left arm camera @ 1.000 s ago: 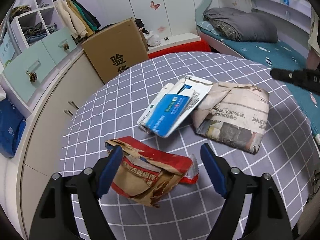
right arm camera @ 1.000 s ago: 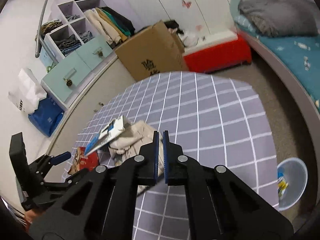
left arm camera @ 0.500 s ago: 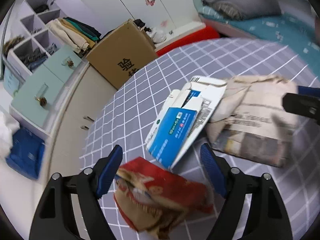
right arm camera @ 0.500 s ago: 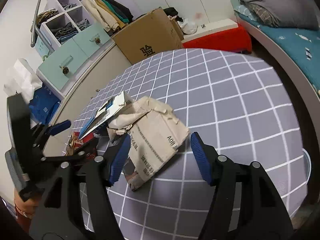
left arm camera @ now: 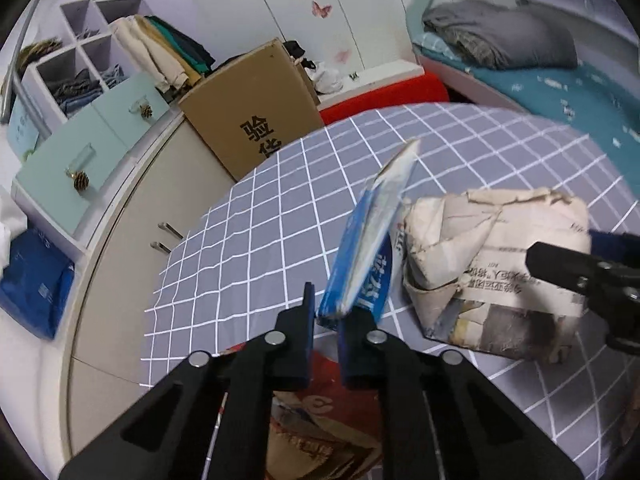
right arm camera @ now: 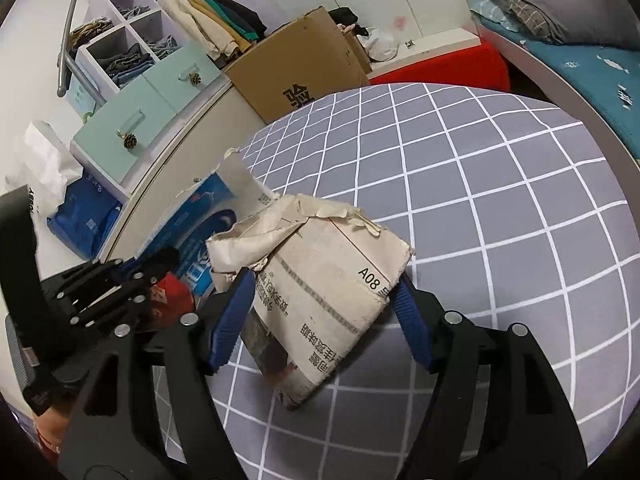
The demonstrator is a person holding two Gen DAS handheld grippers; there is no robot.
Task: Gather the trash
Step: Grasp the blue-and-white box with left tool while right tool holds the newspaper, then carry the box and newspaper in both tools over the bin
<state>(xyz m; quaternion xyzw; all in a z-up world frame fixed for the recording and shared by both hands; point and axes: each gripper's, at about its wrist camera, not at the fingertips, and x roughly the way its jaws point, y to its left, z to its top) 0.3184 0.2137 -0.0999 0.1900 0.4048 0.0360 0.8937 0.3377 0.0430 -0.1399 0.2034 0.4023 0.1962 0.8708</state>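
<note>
On the grey checked tablecloth my left gripper is closing, and its pads press on the near corner of a flattened blue and white carton, which stands tilted up on edge. A crumpled red snack bag lies under the left gripper's fingers. Right of the carton lies a folded newspaper bundle. My right gripper straddles the bundle's near end with its jaws opening, one blue pad on each side. In the right wrist view the left gripper holds the carton at the left.
A brown cardboard box stands beyond the table's far edge, next to a curved cabinet with mint drawers. A blue bag sits at the left. A red cushion and a bed lie behind.
My left gripper moved past the red bag and shut on the blue carton, tipping it on edge. My right gripper went from shut to open and came down around the newspaper.
</note>
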